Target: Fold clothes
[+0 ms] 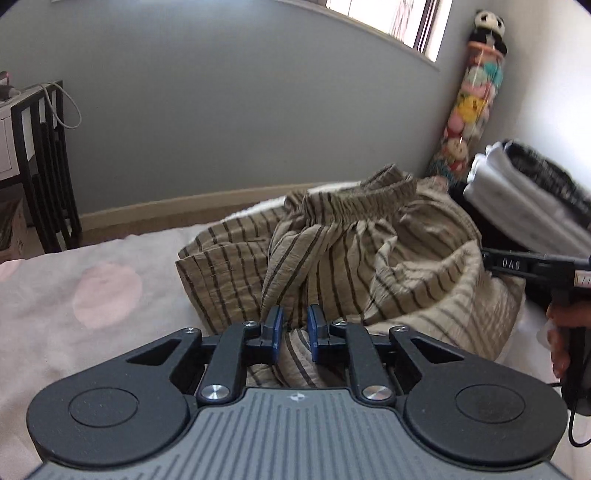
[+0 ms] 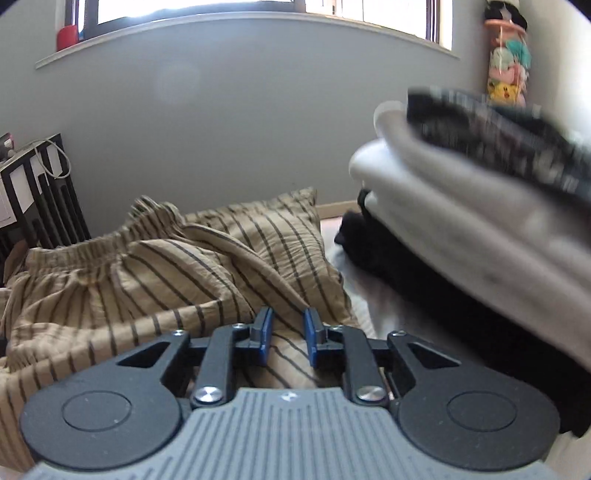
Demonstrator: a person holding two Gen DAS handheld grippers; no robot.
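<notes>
The right gripper [image 2: 287, 338] sits at 6 o'clock, and its blue-padded jaws stand a little apart, with a fold of the striped garment [image 2: 177, 266] seen in the gap between them. Whether the pads press on the cloth cannot be told. This tan garment with dark stripes lies crumpled from 9 o'clock to the centre, with its gathered elastic waistband [image 2: 92, 247] at about 9 o'clock. At 3 o'clock a blurred stack of folded clothes [image 2: 461, 221], white with dark pieces, leans over a black cloth [image 2: 369, 240]. A window sill [image 2: 236, 26] runs across 12 o'clock.
</notes>
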